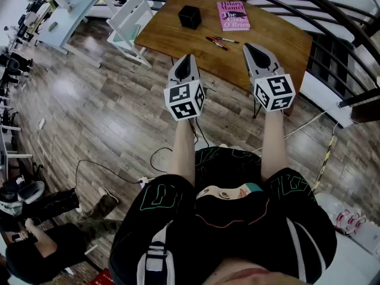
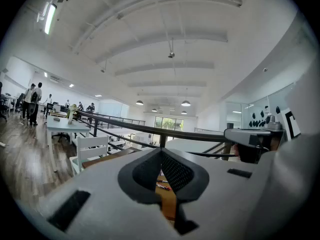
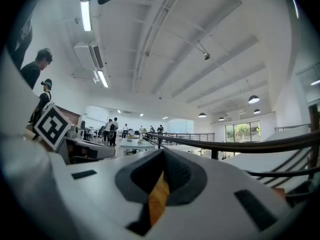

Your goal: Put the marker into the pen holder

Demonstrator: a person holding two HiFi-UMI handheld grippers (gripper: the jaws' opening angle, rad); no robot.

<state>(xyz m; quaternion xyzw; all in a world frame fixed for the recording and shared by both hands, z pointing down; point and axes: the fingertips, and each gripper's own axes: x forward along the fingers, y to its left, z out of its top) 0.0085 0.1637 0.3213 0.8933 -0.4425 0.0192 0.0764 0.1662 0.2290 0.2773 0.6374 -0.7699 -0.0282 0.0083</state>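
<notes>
Poised short of the wooden table (image 1: pixel 267 31), left gripper (image 1: pixel 187 64) and right gripper (image 1: pixel 255 52) alike, jaws pressed together on nothing, probably just staged for the approach. Not yet reached: the markers (image 1: pixel 217 43) lying mid-table, near the pink book (image 1: pixel 233 15), apart from the black pen holder (image 1: pixel 189 17) behind.

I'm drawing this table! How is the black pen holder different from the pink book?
The pen holder is black and plain; the book is pink with lettering. The pen holder stands up boxy; the book lies flat. Both rest on the wooden table, untouched.
</notes>
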